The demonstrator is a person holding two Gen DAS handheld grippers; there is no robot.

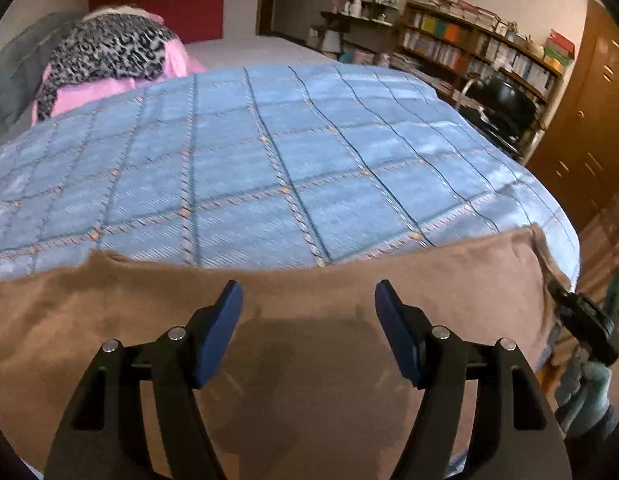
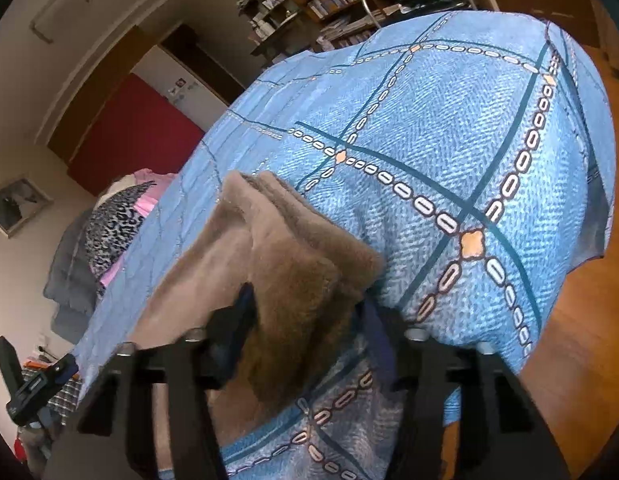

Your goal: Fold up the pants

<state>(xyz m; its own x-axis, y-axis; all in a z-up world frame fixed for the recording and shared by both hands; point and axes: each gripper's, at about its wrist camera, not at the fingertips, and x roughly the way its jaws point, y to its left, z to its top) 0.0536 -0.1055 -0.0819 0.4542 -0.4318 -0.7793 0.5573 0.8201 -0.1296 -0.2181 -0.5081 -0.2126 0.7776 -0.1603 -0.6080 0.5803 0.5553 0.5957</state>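
Covering most of both views was a blue bedspread printed with a dark grid and chain pattern, spread over a bed. Behind it stood a wooden bookshelf crammed with books, and a pile of leopard-print and pink bedding sat at the far left of the bed. Brown fleece pants lay flat across the near edge of the bedspread, their right end bunched and lifted. At that end the right gripper had a thick fold of the pants between its fingers, apparently grasping it, tilted over the bed corner. Over the middle of the pants, the left gripper hung released, its blue pads spread wide apart, gripping nothing.
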